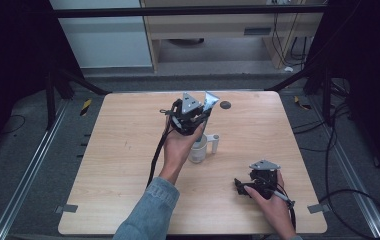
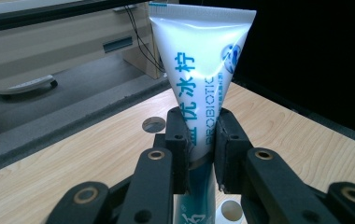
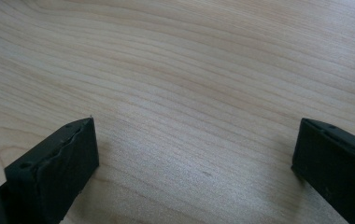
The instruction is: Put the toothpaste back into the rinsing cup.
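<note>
Wooden table [image 1: 118, 165] is carrying everything, its round grommet hole [image 1: 225, 104] sitting near the far edge. Left gripper [image 2: 200, 140] is hovering above mid-table, jaws pinching a white-and-blue toothpaste tube [image 2: 196, 70] by its narrow lower part, flat crimped end pointing up toward the far edge. Right gripper [image 3: 192, 154] is resting low near the table's near right side, jaws spread wide over bare wood. Clear cup [image 1: 198, 149] is standing just below the left hand, a small white cap-like piece [image 1: 214, 143] just beside it.

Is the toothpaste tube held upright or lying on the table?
Upright: the left gripper clamps the tube above the table, crimped end up.
</note>
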The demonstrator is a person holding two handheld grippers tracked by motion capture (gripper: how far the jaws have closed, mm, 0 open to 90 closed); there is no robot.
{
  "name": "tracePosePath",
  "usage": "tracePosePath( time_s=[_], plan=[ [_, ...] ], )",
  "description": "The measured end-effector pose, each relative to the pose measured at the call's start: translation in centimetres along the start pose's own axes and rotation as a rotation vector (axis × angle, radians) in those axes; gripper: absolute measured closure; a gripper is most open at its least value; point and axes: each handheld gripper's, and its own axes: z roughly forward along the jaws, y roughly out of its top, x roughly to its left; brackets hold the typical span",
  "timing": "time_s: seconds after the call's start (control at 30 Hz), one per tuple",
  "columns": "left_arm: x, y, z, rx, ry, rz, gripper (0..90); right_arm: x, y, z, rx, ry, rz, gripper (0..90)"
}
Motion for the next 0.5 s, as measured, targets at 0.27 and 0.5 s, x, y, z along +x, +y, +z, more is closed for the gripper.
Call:
tracePosePath(
  time_s=[0.27, 0.5],
  plan=[
    [-0.1, -0.8, 0.2, -0.008, -0.003, -0.012, 77.5, 0.0, 0.0, 0.0, 0.000, 0.001, 0.001, 0.6],
    [0.0, -1.1, 0.2, -0.020, 0.002, -0.015, 77.4, 0.0, 0.0, 0.0, -0.001, 0.001, 0.000, 0.6]
  ],
)
